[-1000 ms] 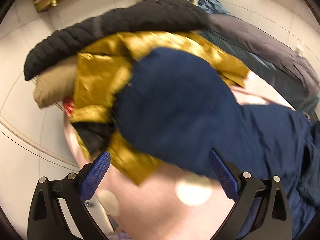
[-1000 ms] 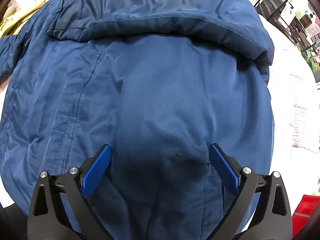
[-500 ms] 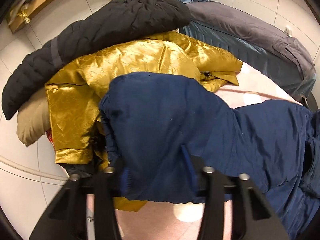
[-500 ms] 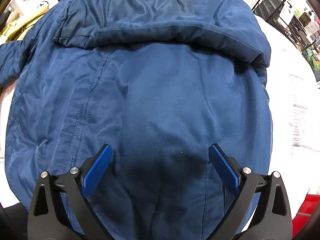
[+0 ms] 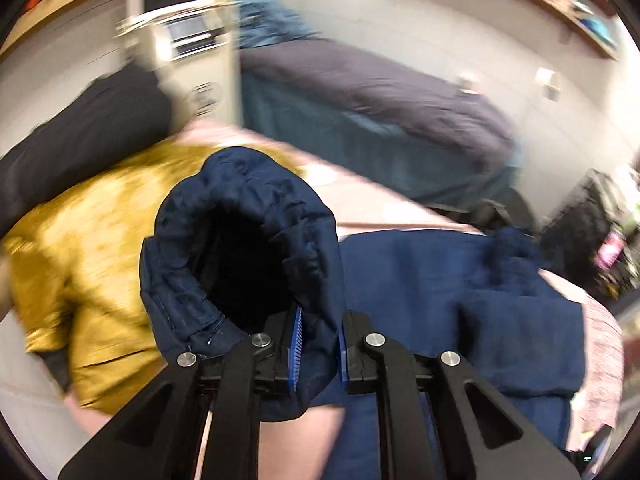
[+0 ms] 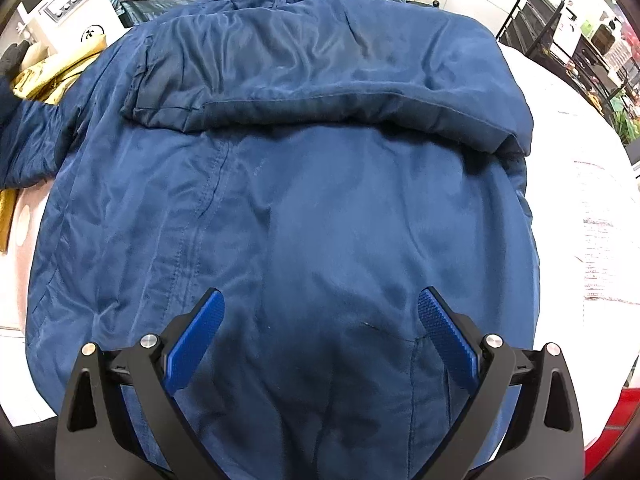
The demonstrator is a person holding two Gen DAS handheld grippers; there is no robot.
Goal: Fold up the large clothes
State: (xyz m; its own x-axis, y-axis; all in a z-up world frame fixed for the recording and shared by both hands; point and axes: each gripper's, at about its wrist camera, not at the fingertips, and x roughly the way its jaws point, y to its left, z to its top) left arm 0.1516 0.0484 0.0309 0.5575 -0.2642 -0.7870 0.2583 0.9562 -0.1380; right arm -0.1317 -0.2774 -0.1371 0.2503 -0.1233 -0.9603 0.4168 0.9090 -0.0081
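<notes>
Navy jacket (image 6: 312,208) is spread across frame centre – padded, soft, bulky, likely slippery. Its sleeve cuff (image 5: 240,248) is clamped in the left gripper (image 5: 318,344); the right gripper (image 6: 320,336) is held apart above the hem – seams are judged best gripped.

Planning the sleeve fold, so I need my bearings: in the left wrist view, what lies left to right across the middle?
Black quilted jacket → gold satin garment → navy sleeve cuff clamped in the left gripper → navy jacket body → pink table cover.
</notes>
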